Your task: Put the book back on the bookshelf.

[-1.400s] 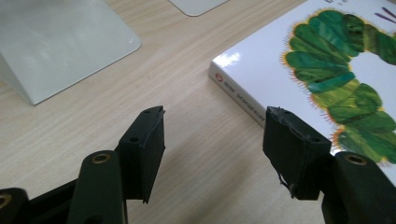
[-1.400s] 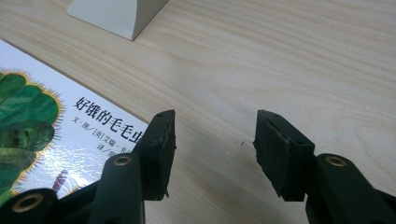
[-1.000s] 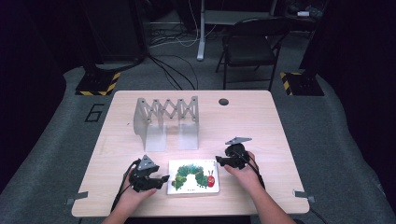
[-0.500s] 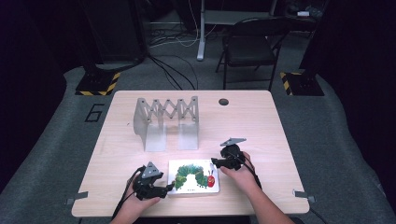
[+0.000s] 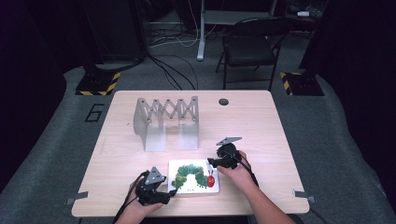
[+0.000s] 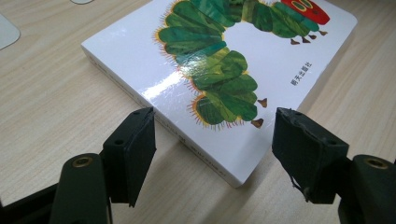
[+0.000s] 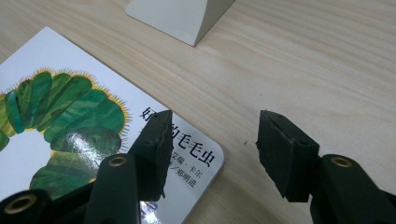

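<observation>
A white board book with a green caterpillar on its cover lies flat near the table's front edge. My left gripper is at the book's near left corner. In the left gripper view the jaws have just been opening and stand apart on either side of that corner of the book, with neither pad touching it. My right gripper is at the book's far right corner, open. In the right gripper view one jaw hovers over the printed corner of the book and the other over bare wood.
A grey accordion-style stand stands behind the book, and its base is just beyond the right gripper. The wooden table has a cable hole at the back. A folding chair sits beyond the table.
My left gripper has moved toward the table's front edge and in to the book's near left corner. The right gripper has barely shifted. The book lies where it was.
</observation>
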Motion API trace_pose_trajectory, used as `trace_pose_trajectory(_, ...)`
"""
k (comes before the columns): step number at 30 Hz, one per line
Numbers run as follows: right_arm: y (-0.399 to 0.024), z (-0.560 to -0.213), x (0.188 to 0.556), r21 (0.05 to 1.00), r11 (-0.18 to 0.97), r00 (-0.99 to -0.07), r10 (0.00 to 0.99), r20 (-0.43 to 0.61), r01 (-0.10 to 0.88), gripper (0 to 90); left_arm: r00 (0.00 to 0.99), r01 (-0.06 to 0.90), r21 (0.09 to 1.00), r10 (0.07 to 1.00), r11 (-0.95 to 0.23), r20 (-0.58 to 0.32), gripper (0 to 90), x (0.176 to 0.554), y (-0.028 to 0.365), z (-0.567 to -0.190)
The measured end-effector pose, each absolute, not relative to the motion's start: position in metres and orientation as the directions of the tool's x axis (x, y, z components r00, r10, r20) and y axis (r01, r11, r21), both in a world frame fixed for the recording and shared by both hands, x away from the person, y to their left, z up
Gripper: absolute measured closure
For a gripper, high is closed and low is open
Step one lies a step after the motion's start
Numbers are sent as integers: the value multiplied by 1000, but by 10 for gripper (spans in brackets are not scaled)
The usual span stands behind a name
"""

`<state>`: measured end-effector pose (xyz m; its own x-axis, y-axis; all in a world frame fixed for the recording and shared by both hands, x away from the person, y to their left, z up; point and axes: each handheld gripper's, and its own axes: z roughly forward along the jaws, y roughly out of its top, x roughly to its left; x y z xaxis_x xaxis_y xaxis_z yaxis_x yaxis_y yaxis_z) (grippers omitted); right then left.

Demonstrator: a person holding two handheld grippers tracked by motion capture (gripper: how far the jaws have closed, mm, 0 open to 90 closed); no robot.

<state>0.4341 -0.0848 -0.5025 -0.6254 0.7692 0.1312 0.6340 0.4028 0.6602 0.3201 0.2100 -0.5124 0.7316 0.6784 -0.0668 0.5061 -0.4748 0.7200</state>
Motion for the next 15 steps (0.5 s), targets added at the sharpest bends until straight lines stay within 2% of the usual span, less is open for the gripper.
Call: trace_pose_trajectory(15, -86, -503, 436, 651, 405, -630, 763, 147, 642, 450, 745, 502, 706, 665, -500, -58, 273, 321, 202, -517)
